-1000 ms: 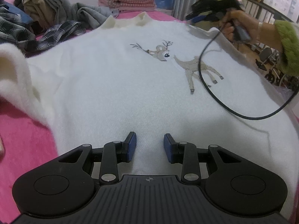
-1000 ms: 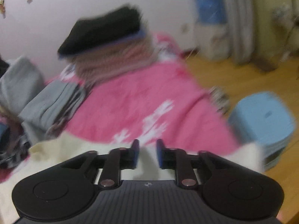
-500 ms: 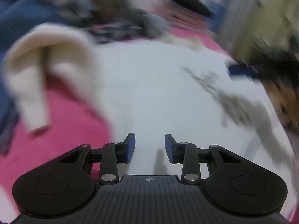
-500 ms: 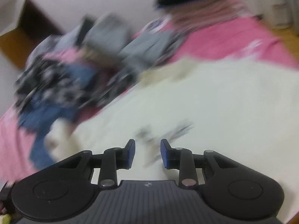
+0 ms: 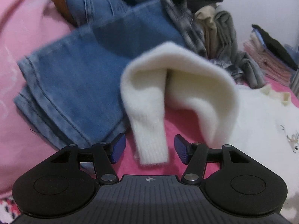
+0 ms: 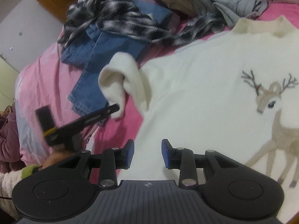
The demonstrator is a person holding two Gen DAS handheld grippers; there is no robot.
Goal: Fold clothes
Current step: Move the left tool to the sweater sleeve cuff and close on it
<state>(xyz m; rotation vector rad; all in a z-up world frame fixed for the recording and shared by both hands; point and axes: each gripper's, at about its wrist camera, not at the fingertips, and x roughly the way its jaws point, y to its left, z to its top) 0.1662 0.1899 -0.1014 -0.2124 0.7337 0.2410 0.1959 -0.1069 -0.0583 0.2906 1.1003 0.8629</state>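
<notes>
A cream sweater (image 6: 205,93) with a deer design (image 6: 271,102) lies flat on the pink bedspread (image 5: 28,37). Its left sleeve (image 5: 177,78) arches up and folds over, and the ribbed cuff (image 5: 151,149) hangs down between the blue pads of my left gripper (image 5: 149,149). The jaws are opening and the pads do not press the cuff. My right gripper (image 6: 147,154) hovers over the sweater's lower body near its left edge, its jaws opening with nothing between them. In the right wrist view, one of the left gripper's fingers (image 6: 104,112) reaches to the cuff.
Blue jeans (image 5: 74,85) lie just left of the sleeve. Behind them sit a plaid shirt (image 6: 121,22) and grey and tan clothes (image 5: 220,28). A folded stack (image 5: 271,56) stands at the far right. A hand in a green cuff (image 6: 31,168) holds the left gripper.
Both views swung left. The left gripper went from the sweater's body to the sleeve cuff and its jaws widened. The right gripper came from the far bed edge to over the sweater.
</notes>
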